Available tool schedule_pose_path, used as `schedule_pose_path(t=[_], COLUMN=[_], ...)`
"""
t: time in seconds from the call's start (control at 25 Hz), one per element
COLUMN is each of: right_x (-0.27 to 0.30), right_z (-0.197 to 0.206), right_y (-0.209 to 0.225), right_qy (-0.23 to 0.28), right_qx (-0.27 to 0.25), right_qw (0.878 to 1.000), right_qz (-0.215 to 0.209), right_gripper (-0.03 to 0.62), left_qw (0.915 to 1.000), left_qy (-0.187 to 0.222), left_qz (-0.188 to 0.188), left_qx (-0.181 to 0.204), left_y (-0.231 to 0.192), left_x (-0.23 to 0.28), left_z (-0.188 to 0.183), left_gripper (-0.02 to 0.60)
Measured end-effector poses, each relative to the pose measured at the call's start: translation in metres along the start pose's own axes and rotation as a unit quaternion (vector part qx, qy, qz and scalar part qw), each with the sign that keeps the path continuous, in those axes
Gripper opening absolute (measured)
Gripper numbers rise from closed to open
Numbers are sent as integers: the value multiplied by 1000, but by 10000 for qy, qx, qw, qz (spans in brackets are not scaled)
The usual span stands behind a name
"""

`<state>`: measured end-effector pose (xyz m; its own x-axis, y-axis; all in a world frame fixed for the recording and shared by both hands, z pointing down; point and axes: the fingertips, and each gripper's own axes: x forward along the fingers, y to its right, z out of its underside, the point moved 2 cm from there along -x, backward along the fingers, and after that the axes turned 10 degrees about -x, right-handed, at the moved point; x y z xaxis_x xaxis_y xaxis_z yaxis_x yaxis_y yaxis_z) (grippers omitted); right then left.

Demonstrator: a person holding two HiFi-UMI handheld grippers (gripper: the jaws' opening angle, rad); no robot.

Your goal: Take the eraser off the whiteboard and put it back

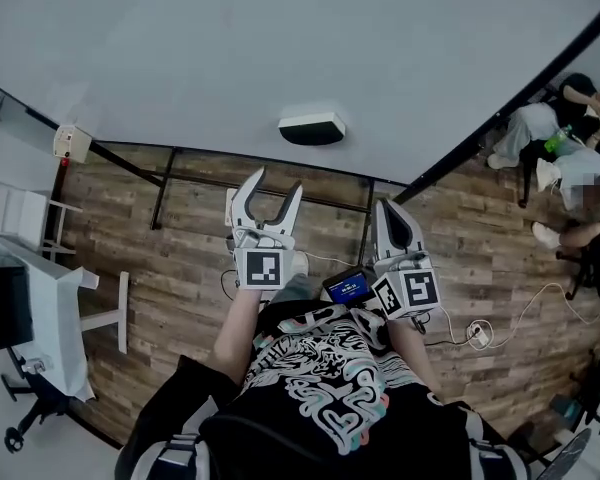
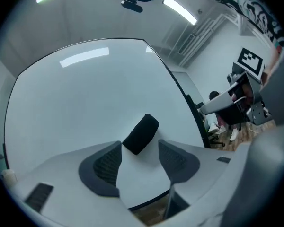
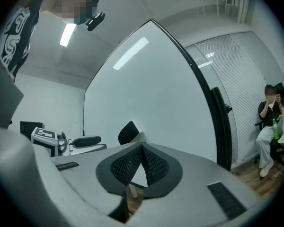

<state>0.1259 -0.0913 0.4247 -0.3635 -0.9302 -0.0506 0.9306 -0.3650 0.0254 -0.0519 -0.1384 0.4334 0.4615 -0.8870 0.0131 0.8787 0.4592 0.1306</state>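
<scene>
The black eraser sticks to the big whiteboard, just ahead of both grippers. In the left gripper view the eraser lies tilted on the board, beyond the jaw tips and in line with the gap. My left gripper is open, with nothing between its pads. My right gripper is shut and empty, its tips meeting. From the right gripper view the eraser shows to the left of the tips, with the left gripper beside it.
A white desk and an office chair stand at the left. People sit at the far right. Cables and a power strip lie on the wood floor. The board's black stand bars run below its edge.
</scene>
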Motion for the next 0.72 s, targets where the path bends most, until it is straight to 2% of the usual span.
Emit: schedule_pose_path(t=[0.08,0.12,0.16,0.2,0.32,0.72], right_x=[-11,-16,-21,-26,-39,-55], right_z=[-3,-4,-4,-5,-6,-4], right_y=[2,2,3,3,1,0], right_qy=[40,57,70,82,119,42], right_qx=[-3,2,11,21,37,41], right_qw=[10000,10000,10000,10000,9999,10000], right_qz=[-10,-13,-9,-4,-57,-80], right_gripper=[15,14,14,14,14,14], left_qw=[9997,9993,9988,9982,9974,9968], left_qy=[-34,-55,-80,-88,14,-15], left_qz=[21,72,149,238,364,272], left_qx=[-247,-353,-451,-535,-622,-756], left_y=[7,11,15,19,30,36], left_x=[-7,-11,-15,-19,-29,-42], left_z=[-2,-4,-5,-8,-18,-15], left_gripper=[185,129,44,4,3,4])
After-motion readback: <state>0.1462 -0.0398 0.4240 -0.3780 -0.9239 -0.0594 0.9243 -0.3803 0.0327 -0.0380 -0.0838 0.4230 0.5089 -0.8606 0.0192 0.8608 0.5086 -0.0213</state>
